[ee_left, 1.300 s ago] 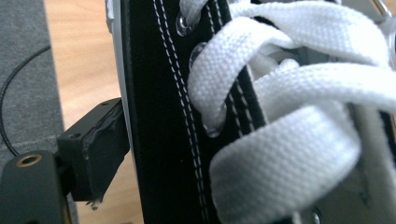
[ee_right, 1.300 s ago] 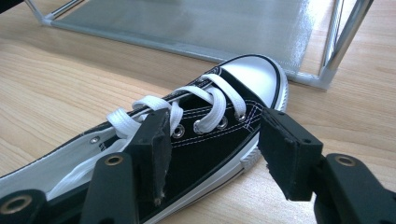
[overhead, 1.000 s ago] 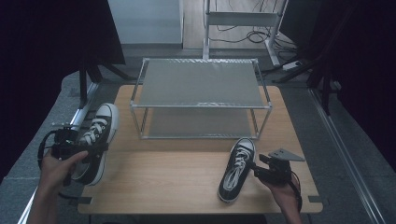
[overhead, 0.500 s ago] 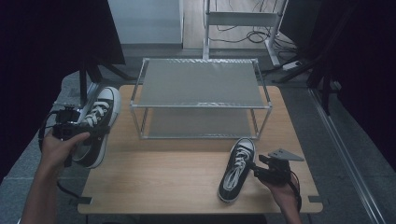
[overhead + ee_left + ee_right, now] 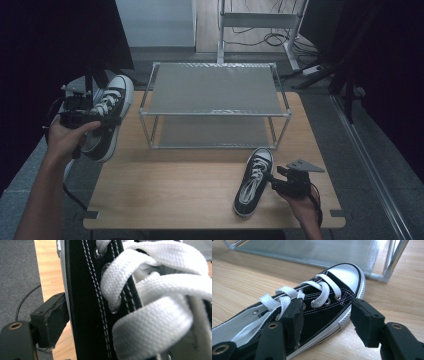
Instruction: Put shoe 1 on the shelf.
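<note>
A black canvas sneaker with white laces and toe cap (image 5: pixel 117 90) hangs in the air off the table's left edge, beside the rack. My left gripper (image 5: pixel 100 120) is shut on it across the laced middle. In the left gripper view one pad (image 5: pixel 51 317) presses the side of the sneaker (image 5: pixel 85 302). Its mate, a second black sneaker (image 5: pixel 254 182), lies on the table at the front right, toe toward the rack. My right gripper (image 5: pixel 272 182) grips its right side: in the right gripper view the gripper (image 5: pixel 328 306) has one pad on the eyelets and one at the sole of the sneaker (image 5: pixel 344 275).
A two-tier metal rack (image 5: pixel 215 90) with mesh shelves stands at the back middle of the wooden table (image 5: pixel 175 190). Its lower shelf (image 5: pixel 317 250) lies just beyond the right sneaker's toe. Grey floor, cables and stand legs surround the table.
My left hand has raised its sneaker and carried it farther from the person, up beside the rack's left end. The right hand and its sneaker have not moved.
</note>
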Demonstrator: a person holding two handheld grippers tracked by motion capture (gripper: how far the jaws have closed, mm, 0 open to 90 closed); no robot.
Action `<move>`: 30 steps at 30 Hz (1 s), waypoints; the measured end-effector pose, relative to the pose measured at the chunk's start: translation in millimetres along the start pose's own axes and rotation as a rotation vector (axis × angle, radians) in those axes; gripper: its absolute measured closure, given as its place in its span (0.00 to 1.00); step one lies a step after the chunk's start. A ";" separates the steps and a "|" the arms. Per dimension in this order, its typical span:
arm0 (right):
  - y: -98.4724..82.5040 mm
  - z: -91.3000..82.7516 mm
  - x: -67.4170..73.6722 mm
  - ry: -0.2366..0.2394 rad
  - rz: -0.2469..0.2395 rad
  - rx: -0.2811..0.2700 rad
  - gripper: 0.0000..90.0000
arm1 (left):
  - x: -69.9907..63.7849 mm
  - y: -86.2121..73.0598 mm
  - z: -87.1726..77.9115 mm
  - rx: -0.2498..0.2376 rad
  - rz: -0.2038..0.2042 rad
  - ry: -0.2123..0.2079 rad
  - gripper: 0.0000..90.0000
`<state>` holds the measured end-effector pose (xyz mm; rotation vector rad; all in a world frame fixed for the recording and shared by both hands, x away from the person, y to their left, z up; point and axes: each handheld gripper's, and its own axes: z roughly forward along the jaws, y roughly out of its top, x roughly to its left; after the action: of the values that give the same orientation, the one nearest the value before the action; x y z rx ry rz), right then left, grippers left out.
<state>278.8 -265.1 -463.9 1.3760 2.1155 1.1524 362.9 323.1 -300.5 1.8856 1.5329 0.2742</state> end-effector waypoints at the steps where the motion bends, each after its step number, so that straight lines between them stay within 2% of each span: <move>1: -0.1 -0.2 -0.8 -0.001 0.000 -0.001 0.49 | -3.4 7.9 0.0 0.000 0.002 0.003 0.15; 8: -0.6 -0.3 -3.3 -0.002 0.005 -0.003 0.49 | -13.6 31.8 5.7 0.009 -0.002 0.024 0.15; 16: -1.3 0.4 -5.1 -0.005 0.011 -0.004 0.49 | -21.5 49.9 16.1 0.018 -0.009 0.015 0.15; 22: -1.8 0.9 -6.6 -0.004 0.013 0.002 0.49 | -32.1 65.6 25.6 0.028 -0.004 0.012 0.15; 30: -2.0 1.1 -7.2 -0.006 0.016 0.003 0.49 | -46.3 82.6 29.6 0.022 -0.003 0.010 0.15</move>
<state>281.7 -271.3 -467.0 1.3982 2.1068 1.1506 430.7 263.3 -259.9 1.9015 1.5512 0.2662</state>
